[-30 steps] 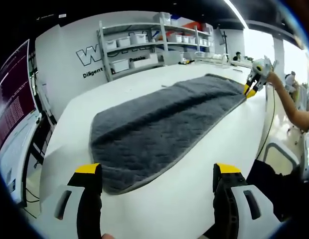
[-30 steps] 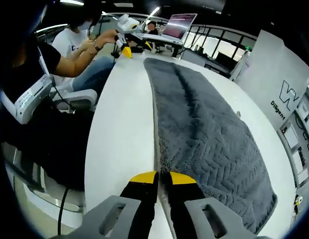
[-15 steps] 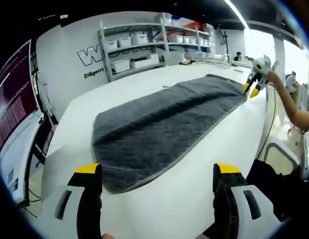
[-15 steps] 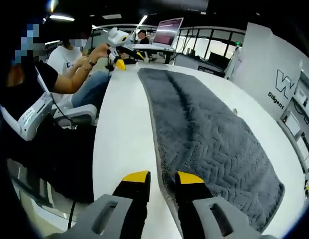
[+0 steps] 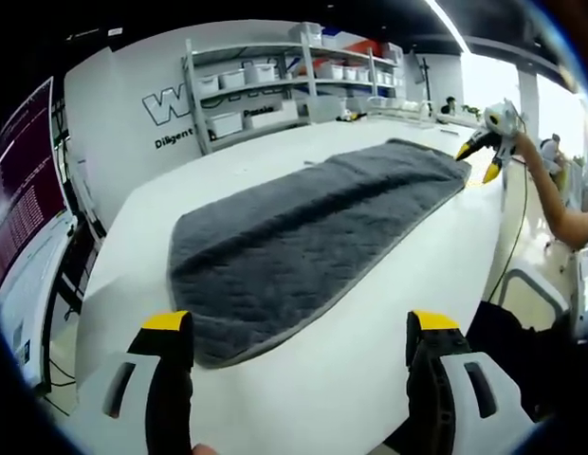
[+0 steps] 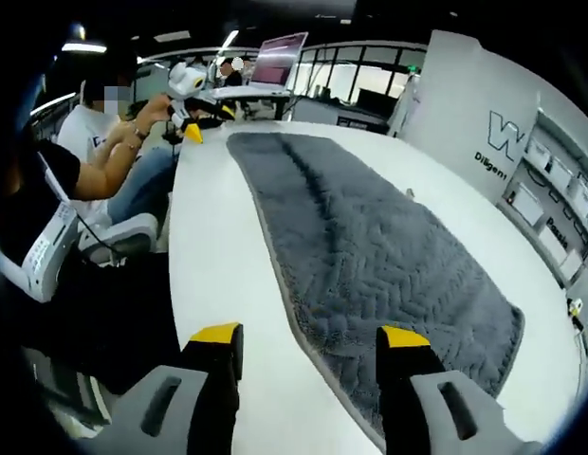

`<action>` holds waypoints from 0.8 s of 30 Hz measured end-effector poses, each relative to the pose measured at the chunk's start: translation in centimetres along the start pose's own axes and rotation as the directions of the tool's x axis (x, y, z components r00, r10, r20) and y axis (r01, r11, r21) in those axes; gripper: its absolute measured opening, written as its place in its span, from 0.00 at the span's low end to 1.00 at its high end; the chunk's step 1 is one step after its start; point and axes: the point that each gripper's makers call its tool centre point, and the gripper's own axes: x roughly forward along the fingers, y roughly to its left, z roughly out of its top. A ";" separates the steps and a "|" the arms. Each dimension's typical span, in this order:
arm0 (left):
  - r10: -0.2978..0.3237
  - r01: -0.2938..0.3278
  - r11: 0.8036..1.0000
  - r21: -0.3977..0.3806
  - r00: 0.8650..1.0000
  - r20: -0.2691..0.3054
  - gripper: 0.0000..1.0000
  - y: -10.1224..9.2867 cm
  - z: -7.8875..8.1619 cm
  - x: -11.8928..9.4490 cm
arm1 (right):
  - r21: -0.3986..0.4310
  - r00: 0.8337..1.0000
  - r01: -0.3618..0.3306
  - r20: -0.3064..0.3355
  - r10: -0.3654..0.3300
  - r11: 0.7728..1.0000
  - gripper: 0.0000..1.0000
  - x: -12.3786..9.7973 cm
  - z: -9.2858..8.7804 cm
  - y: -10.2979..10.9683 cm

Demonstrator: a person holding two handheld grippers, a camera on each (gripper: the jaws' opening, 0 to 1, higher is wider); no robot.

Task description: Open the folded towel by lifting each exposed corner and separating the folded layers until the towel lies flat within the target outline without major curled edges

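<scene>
The grey towel (image 5: 313,232) lies spread lengthwise on the white table (image 5: 370,351), a long strip running from one gripper's end to the other's, which suggests the unfolding is largely done. The left gripper (image 5: 290,332) hovers off the towel's near end with its yellow-tipped jaws spread wide and empty, apart from the cloth. The right gripper (image 6: 311,343) likewise holds nothing; its jaws stand spread above the towel's near long edge at the opposite end. Both hang back, probably to let the cloth settle and be checked. The towel shows a herringbone pile, a paler hem, and a faint lengthwise crease; no target outline can be made out.
</scene>
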 end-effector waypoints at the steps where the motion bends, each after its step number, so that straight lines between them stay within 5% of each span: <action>1: 0.001 -0.001 1.000 0.001 1.000 -0.001 0.92 0.0 0.0 0.0 | 0.010 1.000 0.004 0.000 -0.004 1.000 0.66 -0.1 -0.1 -0.1; 12: -0.017 0.017 1.000 0.007 1.000 -0.011 0.95 -0.9 0.0 0.4 | 0.146 0.996 0.072 0.051 -0.080 0.987 1.00 -0.9 -0.2 -1.2; 24: -0.091 0.090 0.996 0.021 0.995 0.029 0.99 -3.6 2.0 1.8 | 0.155 0.994 0.075 0.062 -0.085 0.985 0.99 -1.3 -0.2 -0.1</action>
